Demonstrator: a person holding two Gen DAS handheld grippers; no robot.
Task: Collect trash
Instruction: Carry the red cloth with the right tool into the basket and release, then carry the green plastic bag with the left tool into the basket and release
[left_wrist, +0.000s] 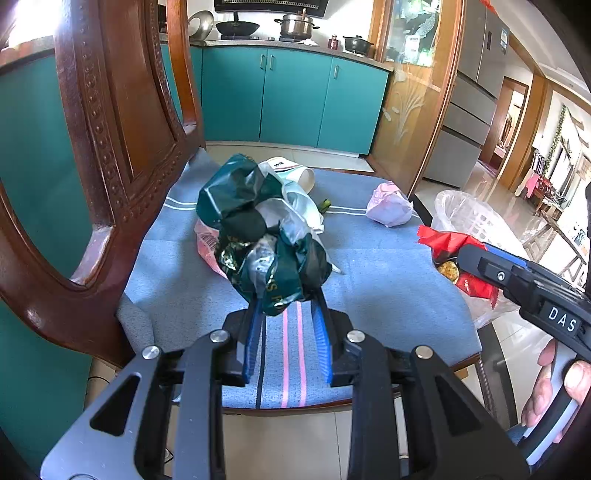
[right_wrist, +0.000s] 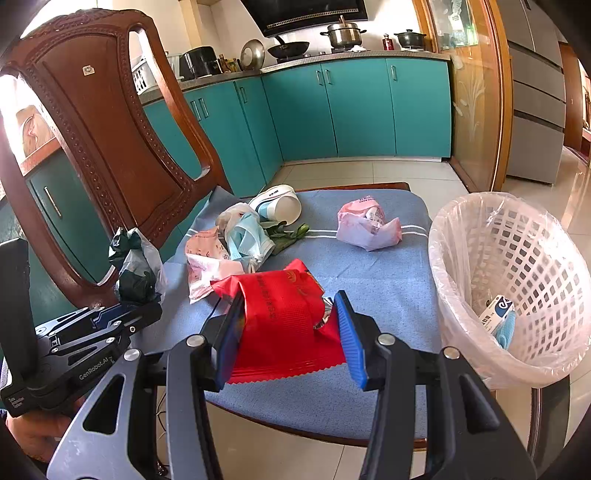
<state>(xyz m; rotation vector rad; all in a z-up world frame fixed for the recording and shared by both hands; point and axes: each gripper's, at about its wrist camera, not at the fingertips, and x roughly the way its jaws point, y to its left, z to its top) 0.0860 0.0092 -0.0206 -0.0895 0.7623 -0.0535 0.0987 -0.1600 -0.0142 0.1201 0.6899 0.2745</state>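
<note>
Red snack wrapper (right_wrist: 284, 325) sits clamped between the jaws of the right gripper (right_wrist: 291, 332), raised above the near edge of the chair cushion (right_wrist: 369, 280). Left gripper (left_wrist: 286, 314) pinches a crumpled dark green bag (left_wrist: 258, 236), jaws narrow. Lined basket (right_wrist: 517, 280) stands just right of the chair, mouth tilted toward the seat. Best move, as I judge it: swing the wrapper right, clear the rim, release well inside. Open floor lies on the right; the chair back (right_wrist: 110, 147) crowds the left. Pink bag (right_wrist: 369, 225), mask (right_wrist: 247, 236) and cup (right_wrist: 277, 206) lie farther back.
</note>
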